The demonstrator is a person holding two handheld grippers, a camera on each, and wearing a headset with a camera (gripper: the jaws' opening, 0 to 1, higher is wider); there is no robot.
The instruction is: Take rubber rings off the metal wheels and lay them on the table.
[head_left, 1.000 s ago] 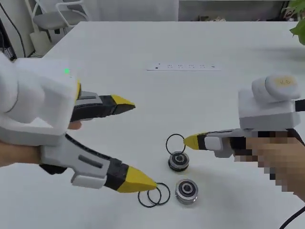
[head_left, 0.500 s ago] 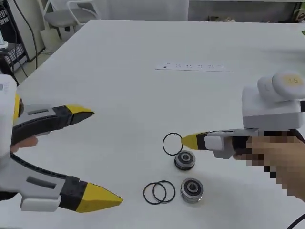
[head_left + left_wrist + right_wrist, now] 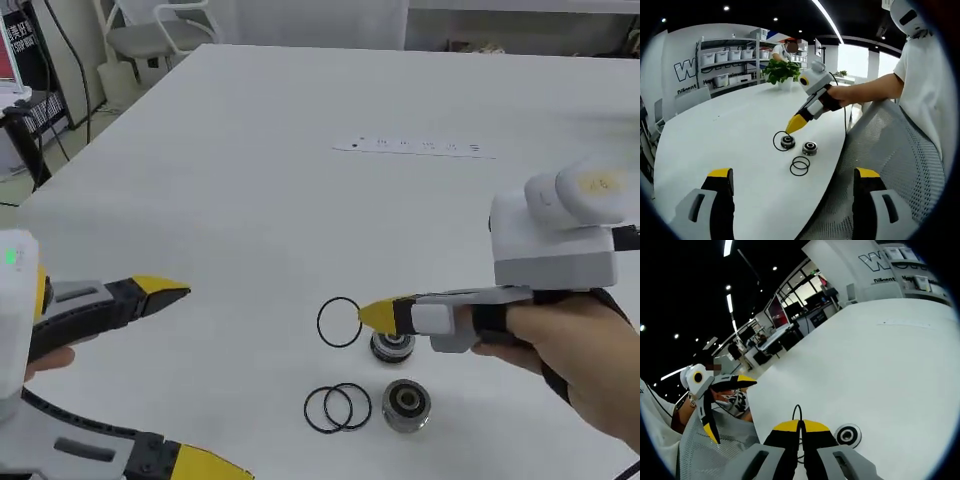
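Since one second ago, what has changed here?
The open left hand-held gripper drew back from the two loose rings, toward the person. The right hand-held gripper, shut on a ring, carried it left, away from the far wheel. That wheel, the near wheel and the loose rings stayed put.

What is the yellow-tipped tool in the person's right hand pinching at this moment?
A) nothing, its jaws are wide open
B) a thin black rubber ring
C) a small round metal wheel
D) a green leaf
B: the right gripper has its jaws closed together on the thin black rubber ring, which sticks out from its tip, just beside the small round metal wheel.
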